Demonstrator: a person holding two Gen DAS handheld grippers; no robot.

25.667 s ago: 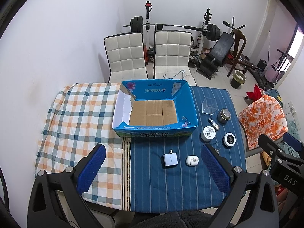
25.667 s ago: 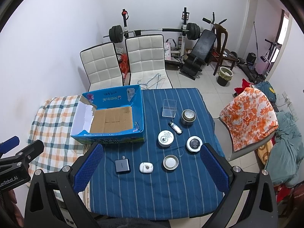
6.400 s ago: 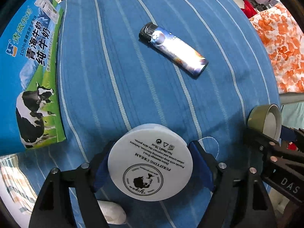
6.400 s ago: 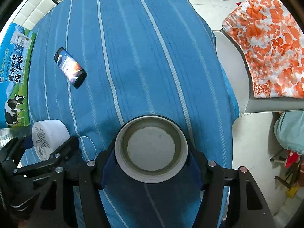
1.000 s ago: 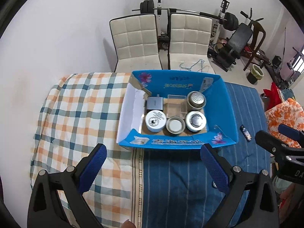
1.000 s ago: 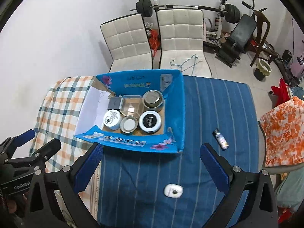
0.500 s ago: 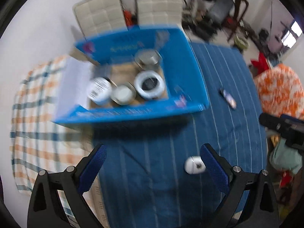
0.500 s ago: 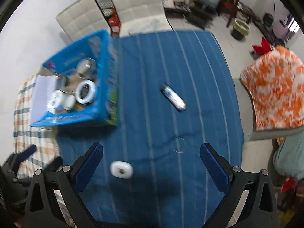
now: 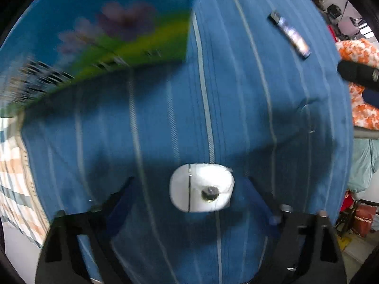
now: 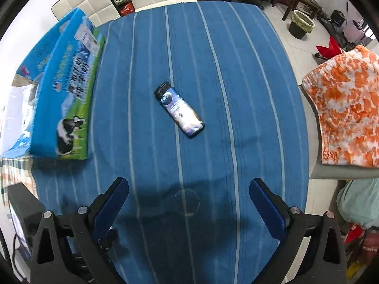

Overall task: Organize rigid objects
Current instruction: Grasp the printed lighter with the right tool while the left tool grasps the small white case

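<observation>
1. The left gripper (image 9: 189,203) has its jaws spread wide, with nothing held; the small white case (image 9: 201,187) lies between the two blue pads without touching either (the view is blurred).
2. The white case rests flat on the blue striped cloth (image 9: 236,108), its long axis running left to right, a small round button on its near face.
3. The right gripper (image 10: 189,201) is likewise wide open and empty, poised over bare cloth where a faint ring mark (image 10: 187,200) shows.
4. Beyond the right gripper's fingers lies the lighter (image 10: 178,109), flat on the cloth; its long axis runs diagonally, black cap end pointing far-left, the other end near-right.
5. The blue milk carton box (image 10: 64,87) stands at the left, well apart from the lighter.
6. At the far right edge hangs an orange patterned fabric (image 10: 348,104).
</observation>
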